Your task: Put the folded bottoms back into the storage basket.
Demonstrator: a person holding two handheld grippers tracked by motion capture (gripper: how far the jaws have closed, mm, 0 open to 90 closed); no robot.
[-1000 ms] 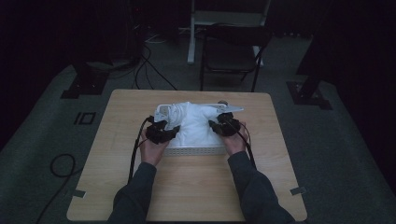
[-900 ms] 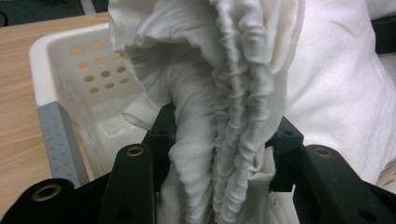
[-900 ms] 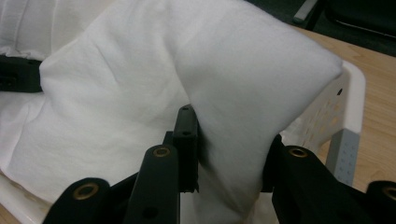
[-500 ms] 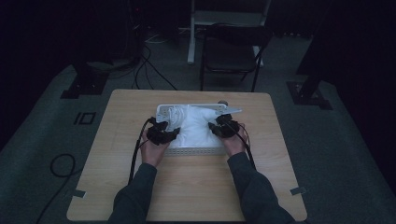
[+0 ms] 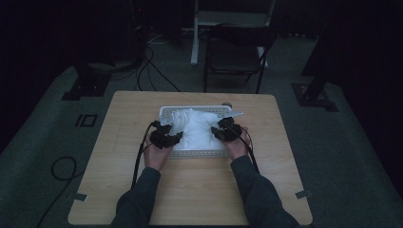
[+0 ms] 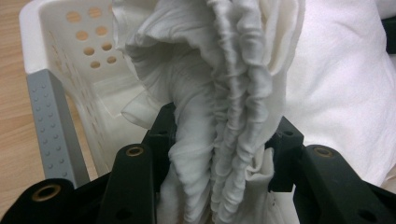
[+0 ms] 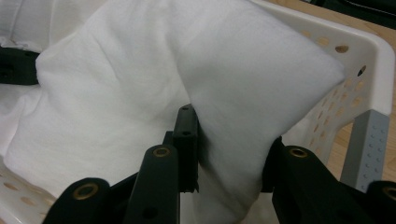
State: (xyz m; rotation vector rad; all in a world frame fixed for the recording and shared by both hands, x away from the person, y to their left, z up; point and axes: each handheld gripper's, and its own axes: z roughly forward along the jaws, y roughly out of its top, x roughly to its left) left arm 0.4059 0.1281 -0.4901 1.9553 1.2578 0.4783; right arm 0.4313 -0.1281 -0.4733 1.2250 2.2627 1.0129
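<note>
A white cloth [image 5: 197,128] lies heaped in a white basket [image 5: 199,153] on the surface, its length running left to right. My left tool [image 5: 166,139] pinches its bunched left end, my right tool [image 5: 224,131] its right fold.

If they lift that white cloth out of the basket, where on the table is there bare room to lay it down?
The widest bare stretch of table lies between the white basket and the near edge, partly crossed by the forearms. Narrower bare strips flank the basket left and right, and one runs behind it. The basket itself is crowded: white cloth, left gripper and right gripper.
</note>
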